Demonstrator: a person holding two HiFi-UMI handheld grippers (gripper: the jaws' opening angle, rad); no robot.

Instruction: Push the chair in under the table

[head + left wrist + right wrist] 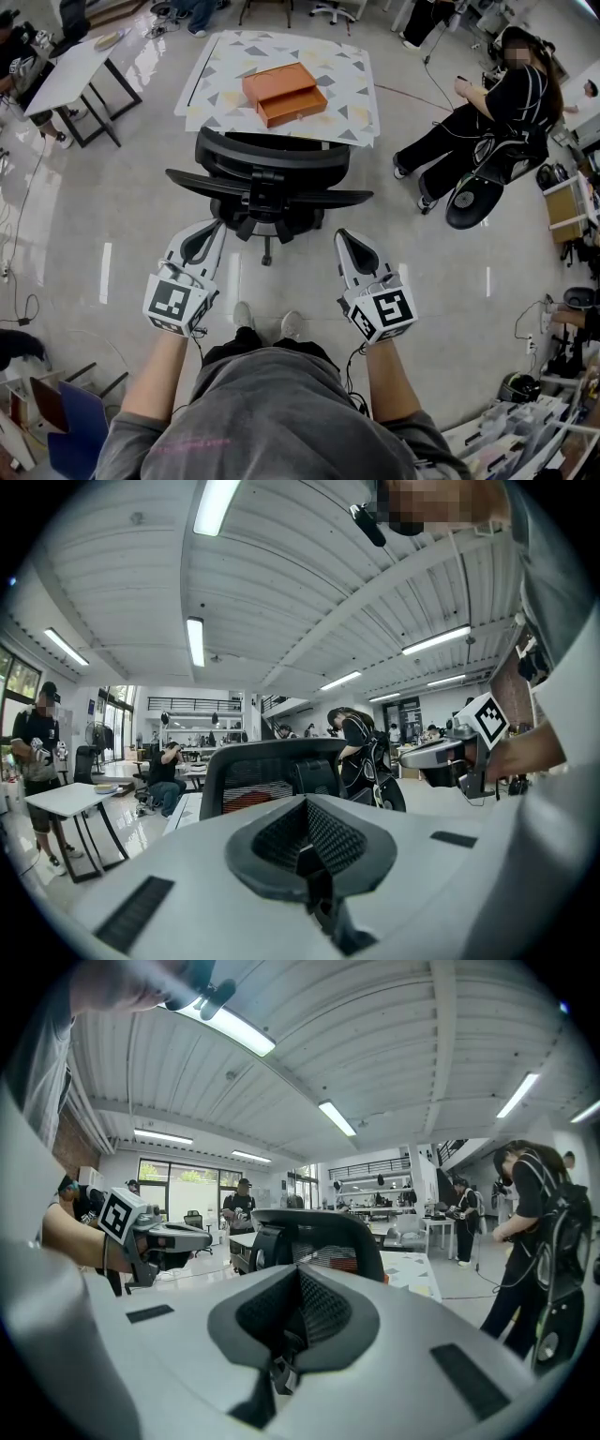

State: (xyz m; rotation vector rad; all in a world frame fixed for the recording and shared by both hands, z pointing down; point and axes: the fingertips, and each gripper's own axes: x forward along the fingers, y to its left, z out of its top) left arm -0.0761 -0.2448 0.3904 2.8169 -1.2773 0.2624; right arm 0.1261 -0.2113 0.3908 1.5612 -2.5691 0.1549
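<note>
A black mesh office chair point(267, 183) stands with its back toward me, and its seat reaches the near edge of the table point(352, 117), whose top has a pattern. An orange drawer box point(284, 94) lies on that table. My left gripper point(218, 227) is shut and empty, just behind the chair's left side. My right gripper point(341, 234) is also shut and empty, behind the chair's right side. I cannot tell whether either touches the chair. In the left gripper view the jaws point(307, 836) point at the backrest point(272, 771). In the right gripper view the jaws point(298, 1312) face the backrest point(314, 1237).
A person in black sits on a chair at the right point(487, 122). A white table point(80, 70) stands at the far left. A blue chair point(70, 431) is at the lower left, and clutter point(525, 422) at the lower right. My own feet point(267, 323) are behind the chair base.
</note>
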